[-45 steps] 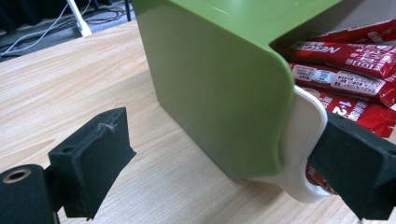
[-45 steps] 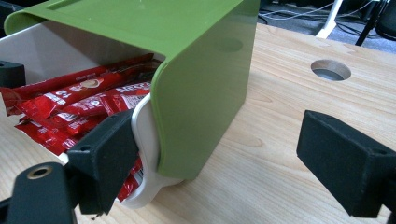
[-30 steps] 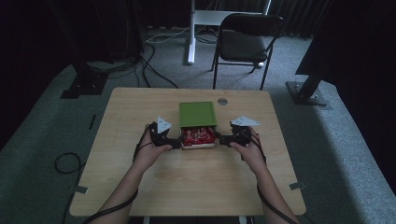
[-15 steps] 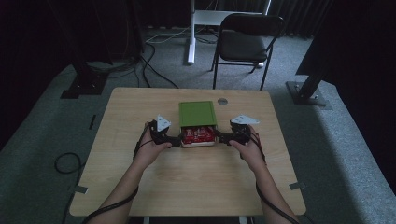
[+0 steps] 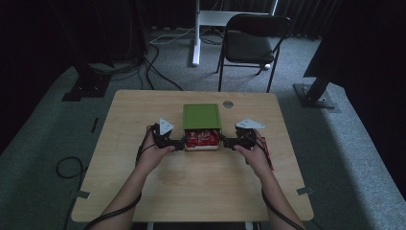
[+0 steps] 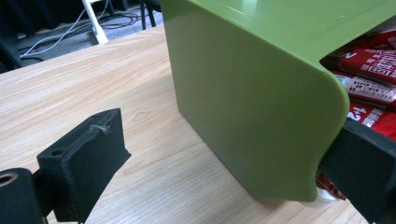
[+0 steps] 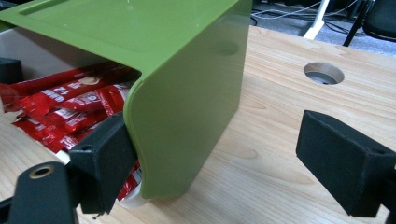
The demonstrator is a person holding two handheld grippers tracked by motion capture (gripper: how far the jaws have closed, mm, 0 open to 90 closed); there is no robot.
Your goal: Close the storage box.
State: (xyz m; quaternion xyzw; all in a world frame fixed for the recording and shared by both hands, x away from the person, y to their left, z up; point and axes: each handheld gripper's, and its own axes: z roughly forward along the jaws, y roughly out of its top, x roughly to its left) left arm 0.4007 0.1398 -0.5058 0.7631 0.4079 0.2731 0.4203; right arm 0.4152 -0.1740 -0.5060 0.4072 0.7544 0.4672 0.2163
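A green lid [image 5: 202, 116] covers the far part of a white box [image 5: 201, 148] in the middle of the wooden table [image 5: 191, 187]. Red packets [image 5: 203, 138] show in the uncovered near end. My left gripper [image 5: 179, 143] is open at the box's left near corner. In the left gripper view the lid's side wall [image 6: 252, 102] stands between the jaws of that gripper [image 6: 231, 135], with one jaw by the packets [image 6: 373, 70]. My right gripper [image 5: 227, 142] is open at the right near corner. Its jaws [image 7: 215, 135] straddle the lid's other wall [image 7: 187, 112], beside red packets [image 7: 65, 102].
A round cable hole [image 5: 228, 103] [image 7: 323, 73] sits in the table just beyond the box on the right. A folding chair [image 5: 253, 38] and a white stand [image 5: 196, 33] are behind the table. Bare wood lies on either side of the box.
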